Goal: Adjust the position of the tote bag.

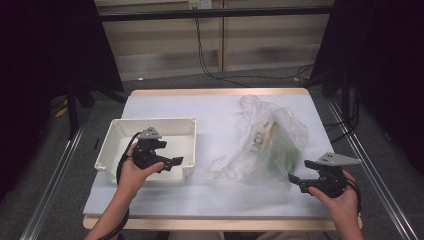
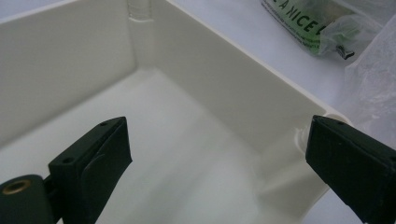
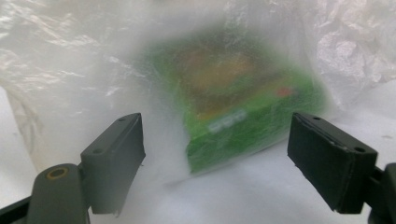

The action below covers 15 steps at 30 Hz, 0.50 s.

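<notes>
A table (image 1: pixel 220 107) topped in pale blue-white with a light wood edge stands on grey carpet (image 1: pixel 165 82); beyond its far side, pale wall panels (image 1: pixel 165 45) run beneath a dark horizontal rail (image 1: pixel 215 13); black cables (image 1: pixel 210 60) hang down to the floor; dark curtains (image 1: pixel 45 55) flank both sides; metal rails (image 1: pixel 55 175) line the floor either side.

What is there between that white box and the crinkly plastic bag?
Bare pale tabletop separates the white box and the plastic bag, as the high view shows.
</notes>
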### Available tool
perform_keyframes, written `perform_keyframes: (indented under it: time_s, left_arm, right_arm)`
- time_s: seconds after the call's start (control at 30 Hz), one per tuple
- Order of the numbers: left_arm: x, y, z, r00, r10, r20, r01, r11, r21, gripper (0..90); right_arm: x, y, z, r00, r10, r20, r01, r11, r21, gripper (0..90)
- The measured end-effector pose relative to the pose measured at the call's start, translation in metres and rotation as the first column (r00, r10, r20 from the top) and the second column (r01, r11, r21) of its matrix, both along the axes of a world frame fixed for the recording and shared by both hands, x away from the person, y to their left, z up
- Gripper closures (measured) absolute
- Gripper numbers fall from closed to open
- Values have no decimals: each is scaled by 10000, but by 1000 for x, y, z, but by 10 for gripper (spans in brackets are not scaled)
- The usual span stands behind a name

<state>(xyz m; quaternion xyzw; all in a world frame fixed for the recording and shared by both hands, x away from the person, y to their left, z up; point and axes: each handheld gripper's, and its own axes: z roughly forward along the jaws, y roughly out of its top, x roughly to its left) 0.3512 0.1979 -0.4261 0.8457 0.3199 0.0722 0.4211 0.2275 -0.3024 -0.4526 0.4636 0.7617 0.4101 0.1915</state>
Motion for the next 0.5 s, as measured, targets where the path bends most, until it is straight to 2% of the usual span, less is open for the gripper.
perform_keyframes:
  time_s: [0.1,0.33,0.5]
  left_arm:
    - [-1,-1,0,10000,-28,9,28,10000,85,65]
    - [-2,-1,2,10000,-30,31,30,10000,23,65]
    - [-2,-2,3,10000,12,45,-12,10000,-26,65]
  right_arm:
    - [-3,1,2,10000,-26,28,26,10000,48,182]
    - [-10,0,9,9999,-38,94,35,9997,233,181]
    - [-19,2,10,9999,54,136,-56,9998,195,177]
